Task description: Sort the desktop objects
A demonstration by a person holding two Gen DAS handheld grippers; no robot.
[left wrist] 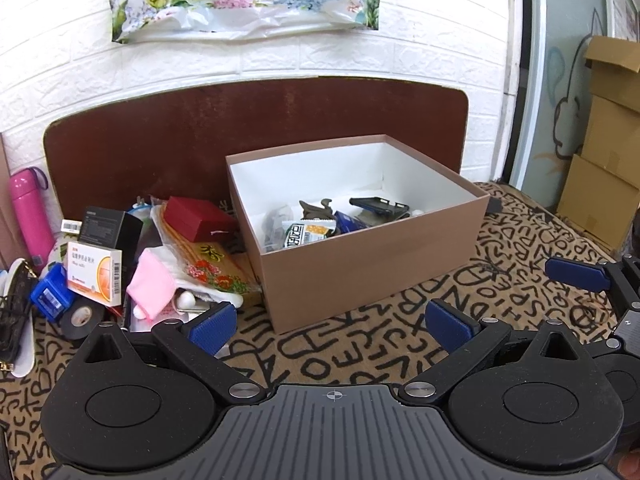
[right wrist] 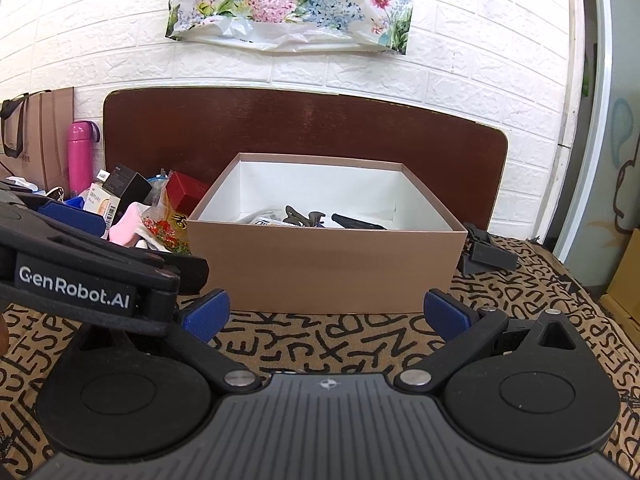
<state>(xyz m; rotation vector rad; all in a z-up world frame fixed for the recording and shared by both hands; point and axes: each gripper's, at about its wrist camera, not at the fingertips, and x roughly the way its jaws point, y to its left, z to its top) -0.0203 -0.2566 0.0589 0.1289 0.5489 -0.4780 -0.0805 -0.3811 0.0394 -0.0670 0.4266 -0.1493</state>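
We saw each hand-held gripper (left wrist: 331, 326) (right wrist: 326, 314) was black, with blue ribbed pads (left wrist: 214, 326), silver screws and white "GenRobot.AI" lettering.

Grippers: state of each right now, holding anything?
Left gripper: open, blue-padded fingers spread wide, holding nothing.
Right gripper: open, blue-padded fingers spread wide, holding nothing.

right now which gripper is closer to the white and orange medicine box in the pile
Left. The left gripper hovers just right of the white and orange medicine box; the right gripper sits further right, facing the brown cardboard box.

Bright, even light; fisheye-warped edges
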